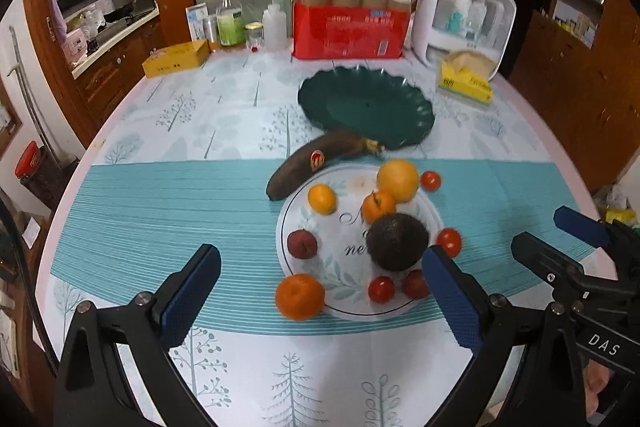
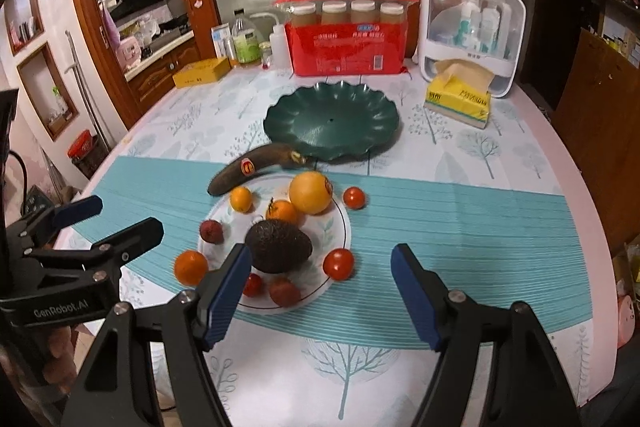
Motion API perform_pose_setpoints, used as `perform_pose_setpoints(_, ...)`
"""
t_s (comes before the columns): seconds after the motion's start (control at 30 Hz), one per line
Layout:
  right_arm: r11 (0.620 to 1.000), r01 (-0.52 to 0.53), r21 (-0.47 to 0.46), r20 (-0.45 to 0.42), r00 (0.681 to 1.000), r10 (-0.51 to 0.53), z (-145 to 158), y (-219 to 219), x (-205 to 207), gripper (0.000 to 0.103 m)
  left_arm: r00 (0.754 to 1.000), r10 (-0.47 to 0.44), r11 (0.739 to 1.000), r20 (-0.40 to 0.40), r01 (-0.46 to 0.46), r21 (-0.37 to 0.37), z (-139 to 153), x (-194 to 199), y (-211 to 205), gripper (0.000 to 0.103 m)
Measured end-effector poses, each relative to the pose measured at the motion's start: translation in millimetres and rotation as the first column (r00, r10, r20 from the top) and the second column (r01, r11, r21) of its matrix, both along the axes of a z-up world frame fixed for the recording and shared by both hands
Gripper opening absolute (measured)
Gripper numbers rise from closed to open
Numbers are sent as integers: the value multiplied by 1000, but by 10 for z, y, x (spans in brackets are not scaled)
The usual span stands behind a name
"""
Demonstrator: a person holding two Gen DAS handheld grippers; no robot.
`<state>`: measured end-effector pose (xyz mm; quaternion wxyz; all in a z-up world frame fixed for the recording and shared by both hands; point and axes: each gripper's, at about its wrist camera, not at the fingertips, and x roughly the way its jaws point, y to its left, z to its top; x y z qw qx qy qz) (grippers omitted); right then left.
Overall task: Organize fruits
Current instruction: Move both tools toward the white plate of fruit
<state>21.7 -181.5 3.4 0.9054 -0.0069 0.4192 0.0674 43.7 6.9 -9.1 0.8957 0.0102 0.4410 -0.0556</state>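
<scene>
A white plate (image 1: 344,309) (image 2: 340,223) holds a dark avocado (image 1: 396,241) (image 2: 278,247), a large orange (image 1: 398,181) (image 2: 311,193), small oranges, lychees and cherry tomatoes. A tangerine (image 1: 300,297) (image 2: 191,267) sits at its near left rim. A brown banana (image 1: 308,163) (image 2: 248,169) lies between it and an empty green scalloped dish (image 1: 368,107) (image 2: 332,123). My left gripper (image 1: 320,299) (image 2: 108,223) is open, near the plate's front. My right gripper (image 2: 320,295) (image 1: 560,231) is open, just right of the plate.
At the table's far edge stand a red jar pack (image 1: 348,23) (image 2: 346,43), a white bottle organizer (image 1: 464,19) (image 2: 472,31), a yellow tissue box (image 1: 466,79) (image 2: 458,95), bottles (image 1: 232,19) and a yellow box (image 1: 176,59) (image 2: 202,73).
</scene>
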Motion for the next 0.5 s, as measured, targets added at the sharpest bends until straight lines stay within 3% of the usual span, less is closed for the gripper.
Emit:
perform_pose_setpoints(0.23, 1000, -19, -6, -93, 996, 18, -482, 16, 132, 73, 989, 24, 1000, -145, -26, -11, -554, 216, 77, 100)
perform_pose_setpoints(0.5, 999, -15, 34, -167, 986, 21, -847, -42, 216, 73, 976, 54, 998, -211, -55, -1, -911, 314, 170, 100)
